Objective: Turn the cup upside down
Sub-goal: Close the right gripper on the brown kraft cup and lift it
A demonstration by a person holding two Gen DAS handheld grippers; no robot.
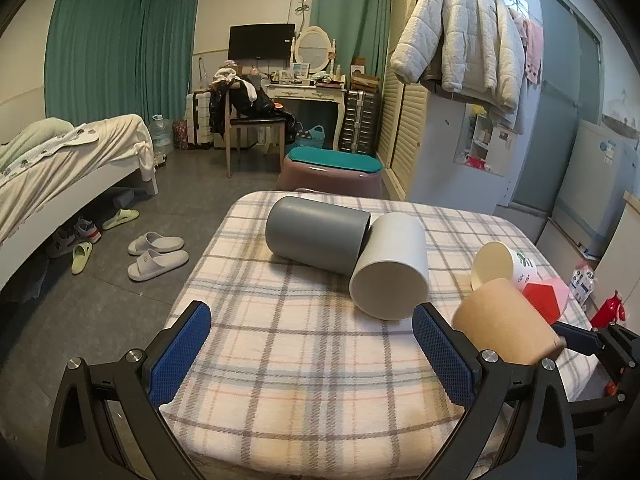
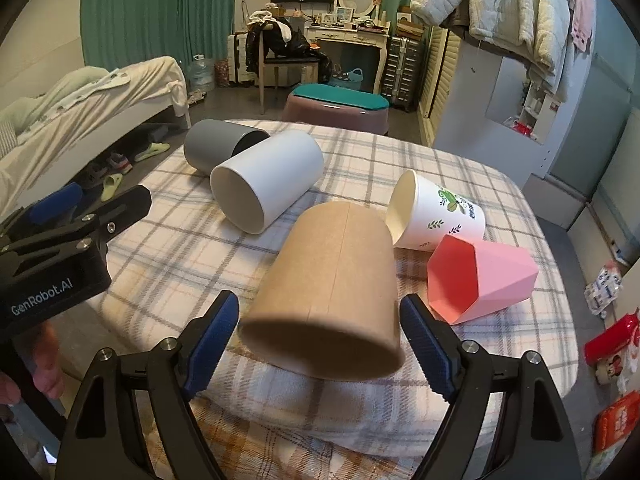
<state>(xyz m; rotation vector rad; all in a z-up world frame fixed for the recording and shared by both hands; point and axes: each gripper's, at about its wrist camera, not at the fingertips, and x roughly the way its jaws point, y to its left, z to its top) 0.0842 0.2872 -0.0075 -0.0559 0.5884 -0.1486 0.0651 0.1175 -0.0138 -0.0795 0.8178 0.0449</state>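
A brown paper cup [image 2: 332, 292] stands mouth-down and slightly tilted on the plaid-covered table [image 2: 160, 248], blurred. My right gripper [image 2: 320, 344] is open, its blue pads on either side of the cup's rim with small gaps. The cup also shows in the left wrist view [image 1: 504, 324] with the right gripper's finger behind it. My left gripper [image 1: 312, 356] is open and empty over the table's near edge, left of the brown cup.
Several cups lie on their sides: grey [image 1: 316, 236], white [image 1: 390, 268], printed paper [image 2: 436, 212] and pink faceted [image 2: 480, 276]. A stool [image 1: 332, 168] stands beyond the table. A bed [image 1: 60, 160] is left, a wardrobe right.
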